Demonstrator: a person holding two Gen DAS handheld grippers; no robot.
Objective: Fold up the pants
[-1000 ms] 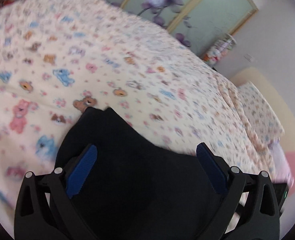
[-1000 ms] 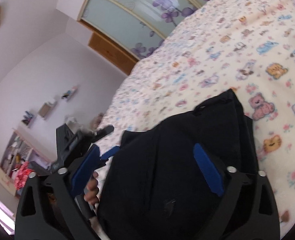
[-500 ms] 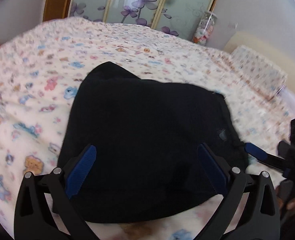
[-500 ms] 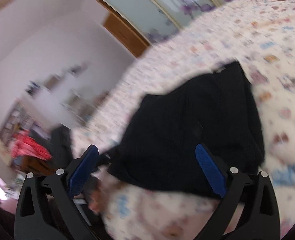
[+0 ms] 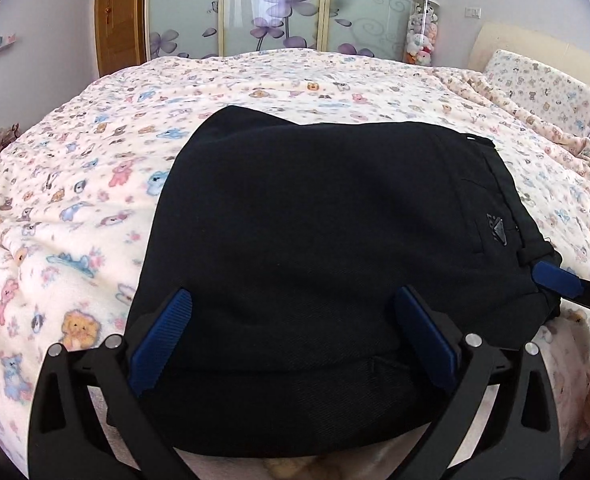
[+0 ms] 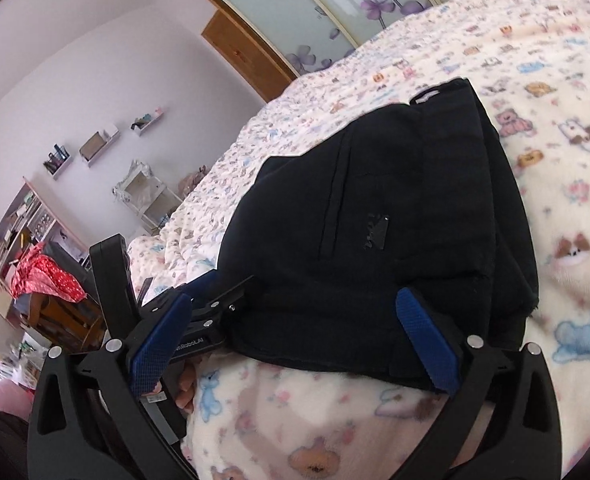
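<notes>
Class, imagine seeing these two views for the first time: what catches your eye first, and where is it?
The black pants, folded into a compact bundle, lie mid-bed on the teddy-bear blanket. Both grippers frame them open: the left gripper and the right gripper. Behind the bed stand frosted doors with purple flowers.

Only text I can make out is "RoboLAI" on the left gripper (image 6: 199, 304) body (start cut off); pants (image 5: 315, 240) logo patch is unreadable

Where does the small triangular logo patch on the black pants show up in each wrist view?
Left wrist: logo patch at right of centre on the pants, near their right edge.
Right wrist: logo patch near picture centre, beside the pocket seam.
Shared landmark: wooden door beside the flowered glass panels.
</notes>
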